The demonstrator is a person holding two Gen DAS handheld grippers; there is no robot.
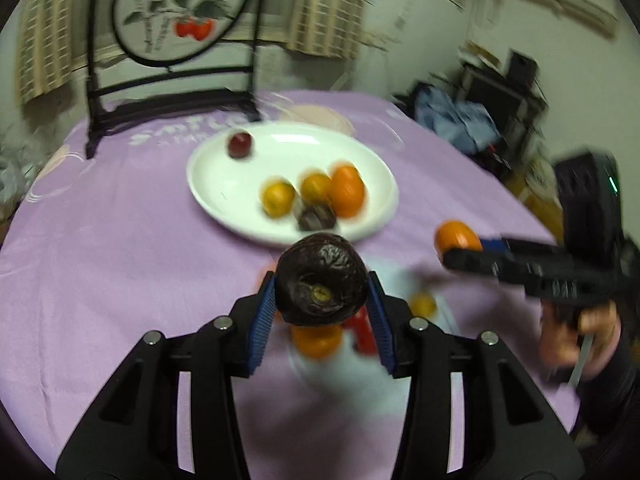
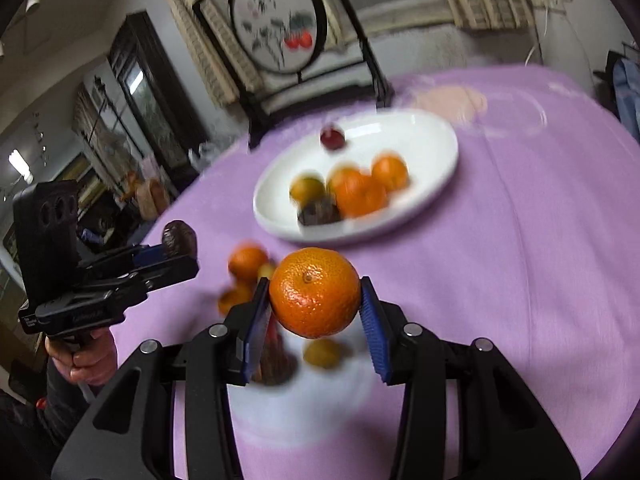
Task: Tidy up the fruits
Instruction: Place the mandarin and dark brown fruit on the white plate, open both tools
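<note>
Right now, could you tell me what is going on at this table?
A person is sorting fruit with a handheld tool in each hand. The left tool is shut on a dark wrinkled fruit, and the right tool is shut on an orange; both are held above the purple cloth. Ahead, the white plate already holds several oranges, a dark fruit and a red one. More fruit lies below the tools.

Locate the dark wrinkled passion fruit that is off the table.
The dark wrinkled passion fruit is clamped in the left tool, held above the purple tablecloth just short of the white oval plate; the right wrist view shows it at left.
</note>
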